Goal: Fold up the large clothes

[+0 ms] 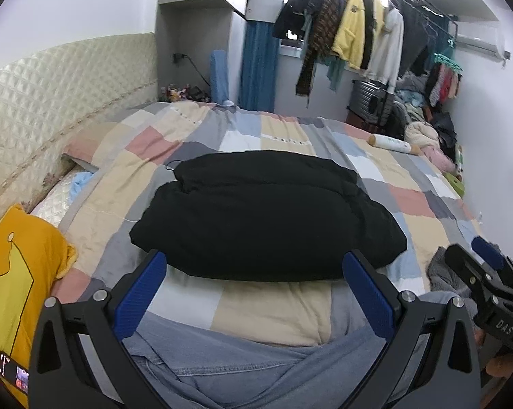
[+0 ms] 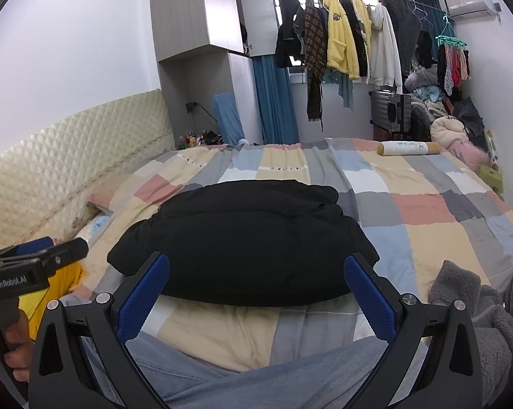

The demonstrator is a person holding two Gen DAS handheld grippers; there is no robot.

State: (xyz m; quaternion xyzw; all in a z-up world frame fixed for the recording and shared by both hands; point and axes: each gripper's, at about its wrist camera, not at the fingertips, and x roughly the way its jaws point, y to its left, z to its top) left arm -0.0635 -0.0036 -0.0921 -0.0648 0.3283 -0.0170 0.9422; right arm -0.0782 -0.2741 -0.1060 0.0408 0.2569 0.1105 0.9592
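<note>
A black puffy garment (image 1: 266, 214) lies folded into a thick bundle in the middle of the patchwork bed cover (image 1: 290, 136); it also shows in the right wrist view (image 2: 242, 238). My left gripper (image 1: 256, 266) is open and empty, its fingertips just short of the bundle's near edge. My right gripper (image 2: 256, 266) is open and empty, also at the bundle's near edge. The right gripper also shows at the right edge of the left wrist view (image 1: 488, 272). The left gripper shows at the left of the right wrist view (image 2: 34, 262).
Blue jeans (image 1: 239, 364) lie at the near edge of the bed. A yellow garment (image 1: 14, 272) lies at the left, a grey fleece (image 2: 478, 313) at the right. A roll pillow (image 2: 409, 147) lies at the far right. A padded headboard (image 1: 51, 95) lines the left wall. Clothes hang on a rack (image 2: 351, 44).
</note>
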